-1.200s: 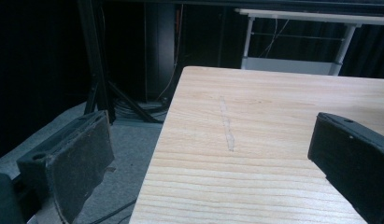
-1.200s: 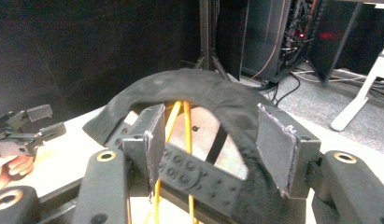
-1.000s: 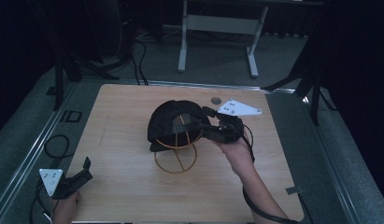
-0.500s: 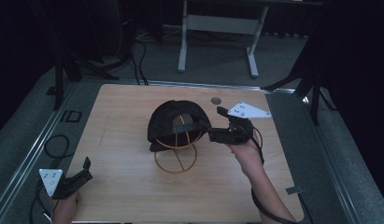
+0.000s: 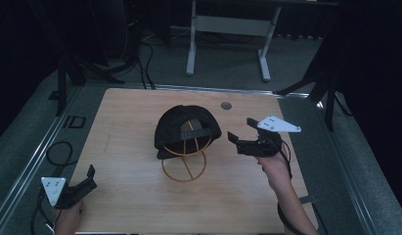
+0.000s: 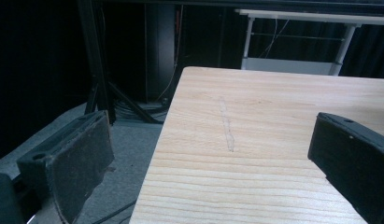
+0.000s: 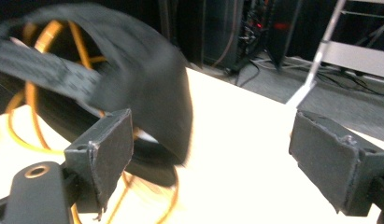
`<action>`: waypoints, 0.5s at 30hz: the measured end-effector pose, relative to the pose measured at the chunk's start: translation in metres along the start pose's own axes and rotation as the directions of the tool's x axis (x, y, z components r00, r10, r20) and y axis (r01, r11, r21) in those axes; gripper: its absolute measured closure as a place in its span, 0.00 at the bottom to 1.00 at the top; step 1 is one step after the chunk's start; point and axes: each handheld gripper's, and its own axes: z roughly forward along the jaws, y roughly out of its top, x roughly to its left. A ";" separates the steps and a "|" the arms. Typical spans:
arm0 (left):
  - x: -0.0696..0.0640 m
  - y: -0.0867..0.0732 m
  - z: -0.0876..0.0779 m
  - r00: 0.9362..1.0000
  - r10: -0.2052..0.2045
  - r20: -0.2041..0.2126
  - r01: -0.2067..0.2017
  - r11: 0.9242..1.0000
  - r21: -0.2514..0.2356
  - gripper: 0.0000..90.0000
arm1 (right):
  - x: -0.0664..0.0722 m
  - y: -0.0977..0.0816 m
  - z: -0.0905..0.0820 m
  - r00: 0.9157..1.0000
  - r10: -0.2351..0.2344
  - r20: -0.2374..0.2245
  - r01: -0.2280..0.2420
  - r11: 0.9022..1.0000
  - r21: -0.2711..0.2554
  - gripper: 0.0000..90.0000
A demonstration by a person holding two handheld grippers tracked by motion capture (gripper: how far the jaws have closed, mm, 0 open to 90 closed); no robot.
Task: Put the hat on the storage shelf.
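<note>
Black cap (image 5: 188,128) sits on the orange wire stand (image 5: 185,164), with both grippers free of it.

The cap rests over the top of the wire stand near the middle of the wooden table (image 5: 130,112), its strap side turned toward the right gripper (image 5: 236,140); the stand keeps it in a rounded shape and lifted off the wood. The right gripper is just beside the cap, apart from it. Its jaws have just been opening and now stand wide with nothing between them, so I judge that it lets the cap stay there alone. The left gripper (image 5: 89,177) waits near the table's front left corner, well apart, its jaws also open and empty above bare wood.
</note>
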 end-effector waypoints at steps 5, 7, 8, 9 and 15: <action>0.000 0.000 0.000 1.000 0.001 0.000 -0.001 1.000 0.000 0.01 | -0.017 -0.021 -0.007 0.999 0.024 0.032 -0.025 1.000 0.016 0.15; 0.000 0.000 0.000 1.000 0.001 0.000 -0.001 1.000 0.000 0.01 | -0.023 -0.030 -0.010 0.998 0.026 0.059 -0.028 0.999 0.025 0.15; 0.000 0.000 0.000 1.000 0.001 0.000 -0.001 1.000 0.000 0.01 | -0.026 -0.034 -0.012 0.997 0.024 0.071 -0.026 0.999 0.027 0.15; 0.000 0.000 0.000 1.000 0.001 -0.001 -0.001 1.000 0.000 0.01 | -0.030 -0.039 -0.013 0.996 0.023 0.083 -0.026 0.999 0.031 0.15; 0.000 0.000 0.000 1.000 0.002 -0.001 -0.002 1.000 0.000 0.01 | -0.054 -0.079 -0.026 0.984 0.083 0.160 -0.092 0.994 0.051 0.15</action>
